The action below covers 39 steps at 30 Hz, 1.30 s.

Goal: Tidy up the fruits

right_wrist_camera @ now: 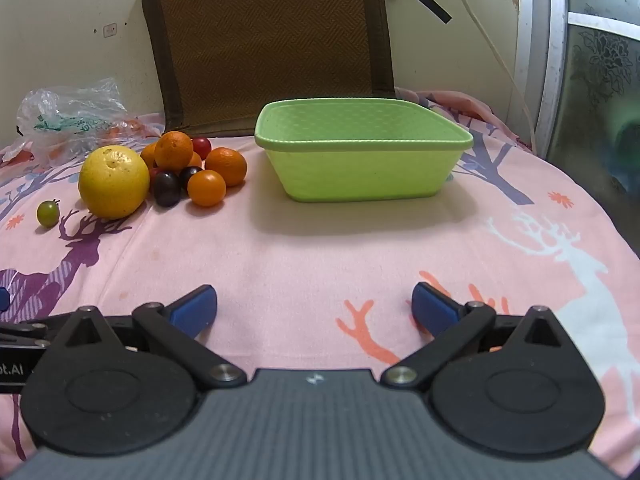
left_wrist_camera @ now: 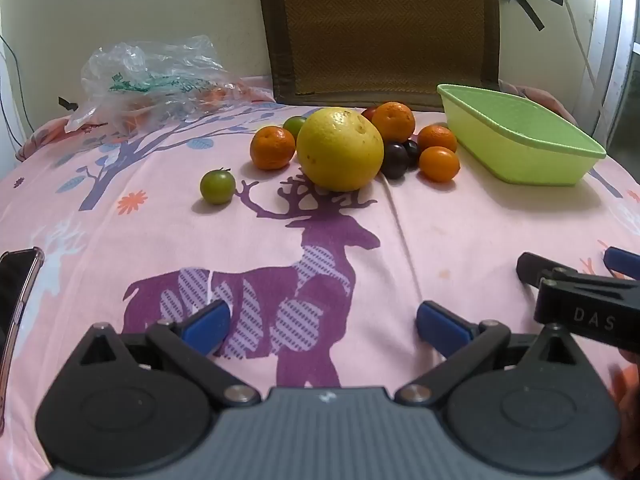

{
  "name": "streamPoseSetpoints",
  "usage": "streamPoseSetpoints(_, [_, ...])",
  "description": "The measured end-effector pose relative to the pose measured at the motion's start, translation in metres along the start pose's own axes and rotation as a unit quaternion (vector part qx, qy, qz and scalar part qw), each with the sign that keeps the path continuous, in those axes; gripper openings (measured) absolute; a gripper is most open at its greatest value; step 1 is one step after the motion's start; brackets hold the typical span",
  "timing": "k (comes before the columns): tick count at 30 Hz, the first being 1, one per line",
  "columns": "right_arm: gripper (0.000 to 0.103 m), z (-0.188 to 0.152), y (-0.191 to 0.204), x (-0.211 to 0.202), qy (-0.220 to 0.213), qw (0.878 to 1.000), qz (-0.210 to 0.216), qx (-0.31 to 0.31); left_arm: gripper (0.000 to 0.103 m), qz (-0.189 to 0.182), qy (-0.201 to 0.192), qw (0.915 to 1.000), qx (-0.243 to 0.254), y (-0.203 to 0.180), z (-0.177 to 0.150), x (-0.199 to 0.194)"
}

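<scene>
A pile of fruit lies on the pink deer-print cloth: a big yellow grapefruit (left_wrist_camera: pixel 340 149) (right_wrist_camera: pixel 113 181), several oranges (left_wrist_camera: pixel 273 148) (right_wrist_camera: pixel 226 165), dark plums (left_wrist_camera: pixel 394 154) (right_wrist_camera: pixel 166 188), a red fruit (right_wrist_camera: pixel 201 147) and a small green fruit (left_wrist_camera: pixel 217 187) (right_wrist_camera: pixel 48 213) set apart to the left. An empty light green basket (left_wrist_camera: pixel 520 140) (right_wrist_camera: pixel 360 152) stands to the right of the pile. My left gripper (left_wrist_camera: pixel 322 326) is open and empty, well short of the fruit. My right gripper (right_wrist_camera: pixel 314 306) is open and empty, in front of the basket; it also shows in the left wrist view (left_wrist_camera: pixel 580 280).
A crumpled clear plastic bag (left_wrist_camera: pixel 152 76) (right_wrist_camera: pixel 68 120) lies at the back left. A brown woven mat (left_wrist_camera: pixel 380 28) (right_wrist_camera: pixel 272 40) leans on the wall behind the fruit. A phone (left_wrist_camera: pixel 16 292) lies at the left edge. A window frame (right_wrist_camera: pixel 560 60) stands at the right.
</scene>
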State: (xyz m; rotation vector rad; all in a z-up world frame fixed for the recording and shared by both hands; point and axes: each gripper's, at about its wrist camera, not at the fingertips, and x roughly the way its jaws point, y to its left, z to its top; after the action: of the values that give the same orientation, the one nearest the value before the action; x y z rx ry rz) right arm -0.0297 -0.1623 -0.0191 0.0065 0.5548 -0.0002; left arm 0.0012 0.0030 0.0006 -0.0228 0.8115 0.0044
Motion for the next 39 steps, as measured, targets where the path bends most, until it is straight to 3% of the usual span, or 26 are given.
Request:
streamPoseSetpoints(5, [0.103,0.000,0.000,0.000,0.000,1.000,0.000,0.000,0.103,-0.015,-0.019,0.9997,0.009,0.016,-0.001,0.001])
streamPoseSetpoints(9, [0.103,-0.001,-0.001,-0.001,-0.003,1.000,0.003,0.003,0.103,-0.027,-0.059,0.9970,0.041,0.014,-0.018,-0.011])
streamPoseSetpoints(13, [0.103,0.000,-0.010,-0.002,-0.011,0.999,0.020,0.024,0.103,-0.043,-0.058,0.9962,0.048,0.030,-0.022,-0.020])
streamPoseSetpoints(17, [0.103,-0.004,-0.022,-0.009,-0.032,0.994,0.081,0.063,0.102,-0.045,-0.074,0.9961,0.014,0.049,-0.025,-0.027])
streamPoseSetpoints(18, [0.103,-0.004,-0.025,-0.009,-0.035,0.992,0.097,0.072,0.100,-0.048,-0.082,0.9954,0.000,0.057,-0.023,-0.027])
streamPoseSetpoints(20, [0.103,-0.002,-0.026,-0.009,-0.039,0.990,0.110,0.084,0.084,-0.045,-0.094,0.9943,-0.024,0.075,-0.013,-0.030])
streamPoseSetpoints(22, [0.094,0.001,-0.021,-0.009,-0.042,0.990,0.114,0.072,0.073,-0.046,-0.102,0.9935,-0.021,0.083,0.001,-0.030])
streamPoseSetpoints(24, [0.073,0.007,-0.011,-0.008,-0.047,0.988,0.139,0.048,0.071,-0.062,-0.112,0.9917,-0.005,0.082,0.018,-0.029])
streamPoseSetpoints(27, [0.064,0.026,0.012,-0.004,-0.047,0.982,0.180,-0.004,0.066,-0.121,-0.130,0.9842,0.008,0.075,0.049,-0.022])
streamPoseSetpoints(30, [0.054,0.054,0.035,0.008,-0.049,0.973,0.224,-0.034,0.060,-0.178,-0.123,0.9754,-0.040,0.081,0.074,-0.006])
streamPoseSetpoints(34, [0.044,0.094,0.054,0.049,-0.024,0.964,0.266,0.002,0.055,-0.224,-0.111,0.9593,-0.131,0.104,0.081,0.012])
streamPoseSetpoints(39, [0.040,0.116,0.086,0.091,0.033,0.950,0.311,-0.008,0.055,-0.219,-0.100,0.9565,-0.164,0.125,0.065,0.019])
